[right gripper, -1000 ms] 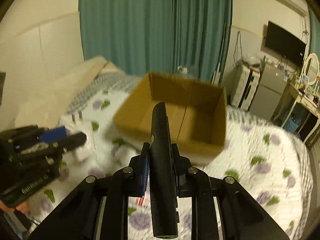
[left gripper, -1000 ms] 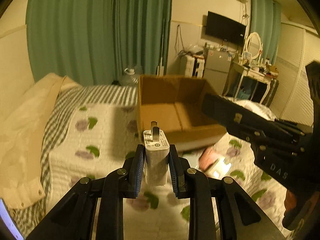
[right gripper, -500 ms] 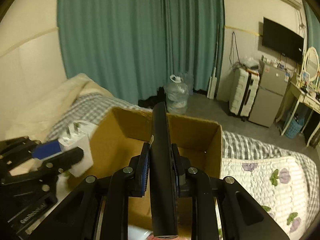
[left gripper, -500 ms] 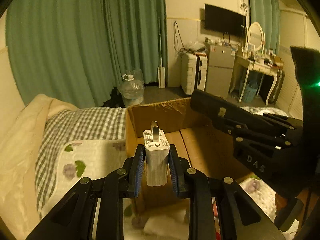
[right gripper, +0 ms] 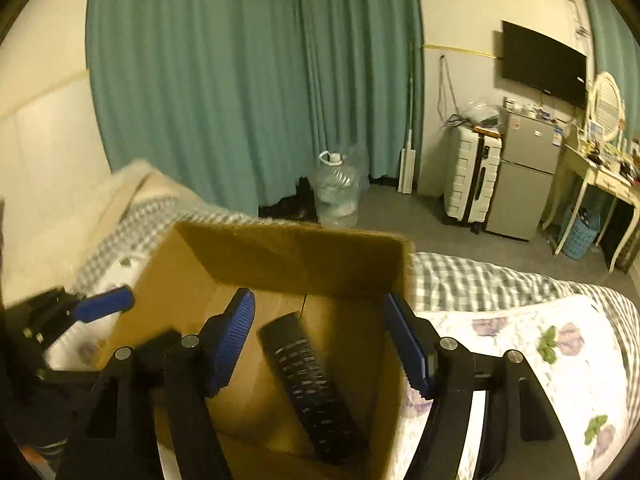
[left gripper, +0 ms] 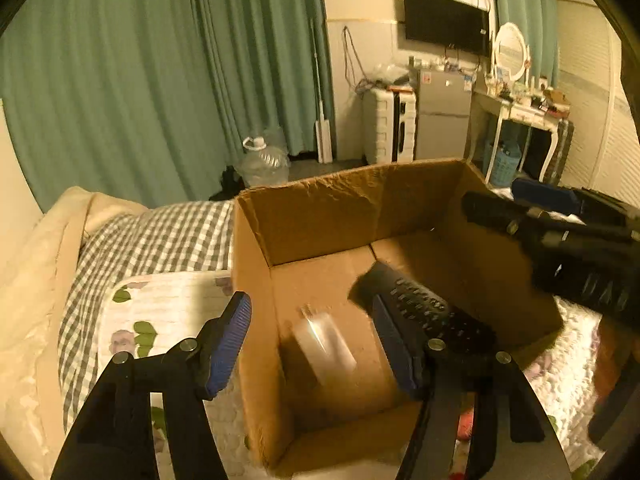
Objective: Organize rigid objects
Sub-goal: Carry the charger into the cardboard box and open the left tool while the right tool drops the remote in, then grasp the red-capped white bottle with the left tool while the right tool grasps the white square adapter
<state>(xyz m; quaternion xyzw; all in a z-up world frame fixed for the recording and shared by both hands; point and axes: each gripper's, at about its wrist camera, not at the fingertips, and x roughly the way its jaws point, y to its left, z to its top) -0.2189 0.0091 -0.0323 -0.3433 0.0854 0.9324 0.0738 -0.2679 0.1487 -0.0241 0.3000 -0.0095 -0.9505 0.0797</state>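
Observation:
An open cardboard box stands on the bed; it also shows in the right wrist view. My left gripper is open above the box. A white charger plug lies blurred inside the box below it. My right gripper is open above the box too. A black remote control lies slanted inside the box; it also shows in the left wrist view. The right gripper appears at the right of the left wrist view.
The bed carries a flowered quilt and a checked sheet. Beyond the bed stand green curtains, a water jug, a white suitcase, a small fridge and a dressing table.
Both grippers moved over the box and opened. The charger plug left the left gripper and the remote left the right gripper; both are now inside the box.

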